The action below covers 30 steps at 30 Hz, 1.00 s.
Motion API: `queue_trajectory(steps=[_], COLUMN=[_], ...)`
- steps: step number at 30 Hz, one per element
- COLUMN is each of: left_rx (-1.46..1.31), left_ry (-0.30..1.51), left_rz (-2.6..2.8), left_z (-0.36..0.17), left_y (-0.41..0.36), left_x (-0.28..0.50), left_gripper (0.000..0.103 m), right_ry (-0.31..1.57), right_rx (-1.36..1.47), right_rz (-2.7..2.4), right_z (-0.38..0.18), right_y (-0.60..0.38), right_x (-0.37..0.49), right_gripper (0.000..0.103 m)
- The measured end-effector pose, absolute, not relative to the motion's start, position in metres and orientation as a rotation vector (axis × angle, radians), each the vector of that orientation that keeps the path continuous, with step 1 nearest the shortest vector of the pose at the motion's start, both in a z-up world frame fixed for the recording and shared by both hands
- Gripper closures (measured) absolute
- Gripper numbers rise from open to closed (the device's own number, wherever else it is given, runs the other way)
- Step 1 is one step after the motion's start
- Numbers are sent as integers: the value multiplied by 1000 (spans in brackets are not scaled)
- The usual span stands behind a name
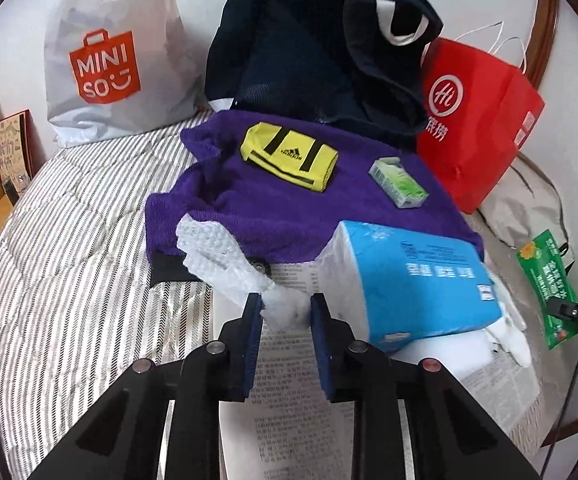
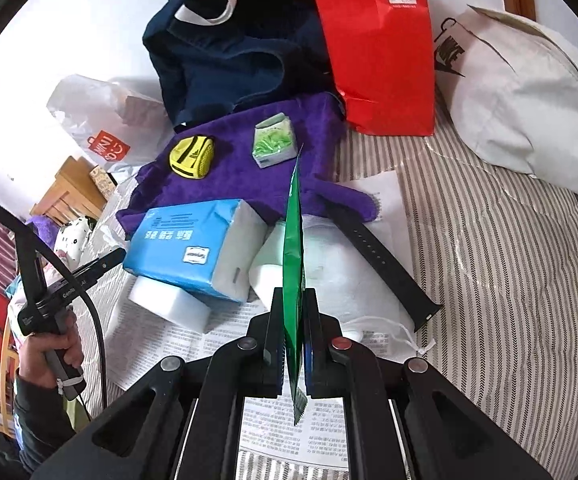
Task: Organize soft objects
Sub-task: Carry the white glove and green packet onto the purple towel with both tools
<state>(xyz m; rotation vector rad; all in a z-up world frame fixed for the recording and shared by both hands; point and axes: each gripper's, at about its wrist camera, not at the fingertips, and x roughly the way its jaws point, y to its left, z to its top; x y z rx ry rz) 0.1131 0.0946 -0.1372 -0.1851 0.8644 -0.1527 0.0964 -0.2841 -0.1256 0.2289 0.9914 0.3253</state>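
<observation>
The white bubble wrap [image 1: 225, 256] hangs from the left gripper [image 1: 285, 312], whose jaws pinch its crumpled near end while the rest of the sheet trails up and left over the near edge of the purple towel [image 1: 289, 208]. It looks nearly weightless and limp, so a pinch at one end will let it droop and swing; a hold nearer its middle would probably carry it more tidily. The right gripper [image 2: 293, 344] has its jaws closed narrowly on a flat green foil packet [image 2: 293, 240], held on edge and upright; the film looks thin and slick, so it may slide unless gripped low near its sealed end. Just right of the bubble wrap lies a blue pack of tissues [image 1: 409, 280], soft and squashy, best taken across its short side. On the towel farther off rest a rolled yellow Adidas cloth [image 1: 289, 156] and a small green tissue packet [image 1: 399, 182]. Beyond them stand a navy fabric bag [image 1: 321, 52], a red paper bag [image 1: 477, 120] to the right and a white Miniso bag [image 1: 109, 52] to the left, all on the striped bedcover [image 1: 69, 240].
</observation>
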Motion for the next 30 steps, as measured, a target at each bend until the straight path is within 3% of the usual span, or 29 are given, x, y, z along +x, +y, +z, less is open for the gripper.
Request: queue_trajectory(steps=[30], left_rx=[-168], left_ry=[817], left_rz=[-209], left_z=[-89], left_y=[80], left_x=[120], left_gripper=[80], right_ry=[944], right_rx=[193], right_rz=[381], right_z=[-102], right_y=[-249], right_x=[111], right_gripper=[96])
